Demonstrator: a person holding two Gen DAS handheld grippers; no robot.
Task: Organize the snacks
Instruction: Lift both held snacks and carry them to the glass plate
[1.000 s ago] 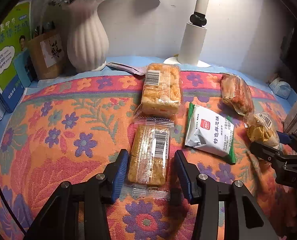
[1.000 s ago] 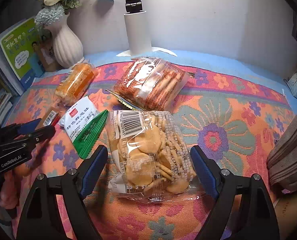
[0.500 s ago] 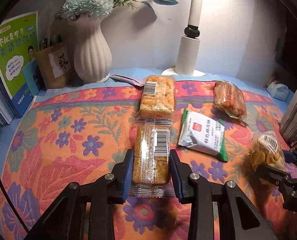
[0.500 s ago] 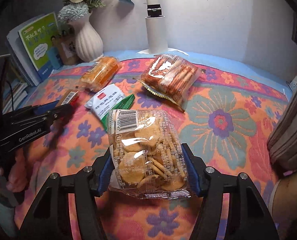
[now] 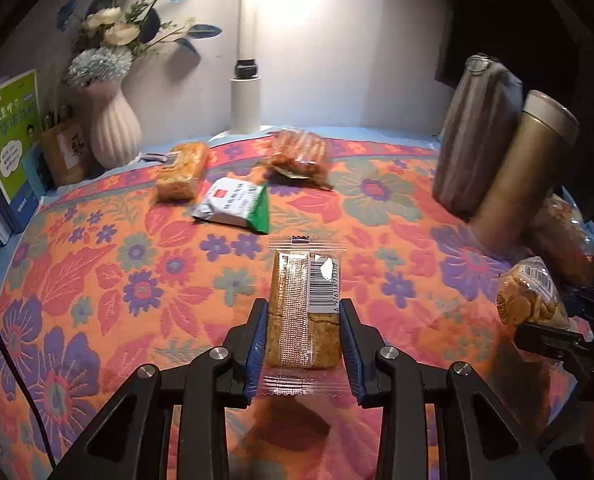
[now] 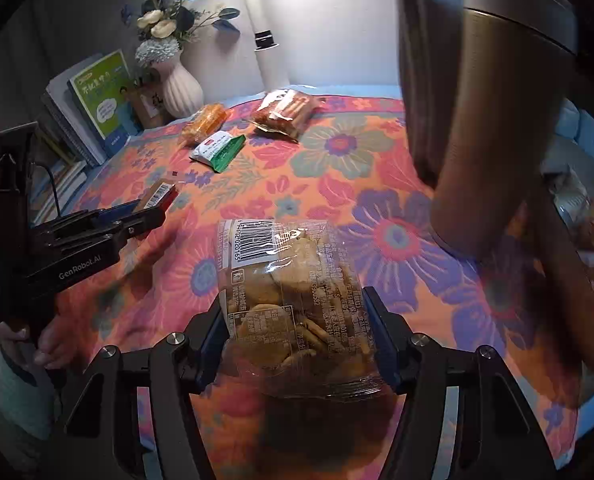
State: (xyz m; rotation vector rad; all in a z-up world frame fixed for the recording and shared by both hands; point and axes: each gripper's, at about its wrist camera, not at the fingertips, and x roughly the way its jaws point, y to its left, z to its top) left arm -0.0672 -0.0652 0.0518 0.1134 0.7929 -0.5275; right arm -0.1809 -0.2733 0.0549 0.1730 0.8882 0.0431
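The left gripper [image 5: 303, 344], black with blue pads, is clenched on a clear-wrapped brown cake bar with a white barcode label [image 5: 304, 312], holding it lifted above the orange floral tablecloth [image 5: 97, 280], where its shadow falls. The right gripper [image 6: 297, 340] of the same make grasps a clear bag of round golden crackers [image 6: 293, 304] by its sides, also raised off the cloth. A hand [image 6: 45, 344] holds the left gripper's handle at the left edge of the right wrist view.

Taking the white ribbed vase of flowers [image 5: 113, 128] at the back left as the landmark: just to its right lies an orange crispy snack pack [image 5: 181, 172]; right of that and nearer the cameras, a white-and-green foil packet [image 5: 235, 208]; farther right along the back, a clear bag of reddish sticks [image 5: 301, 154]. A white lamp post [image 5: 246, 104] stands right of the vase by the wall. A green-covered book [image 5: 7, 136] leans left of the vase. Far right of the vase, a bronze metal flask [image 5: 525, 168] stands beside a brown striped pouch [image 5: 471, 136].
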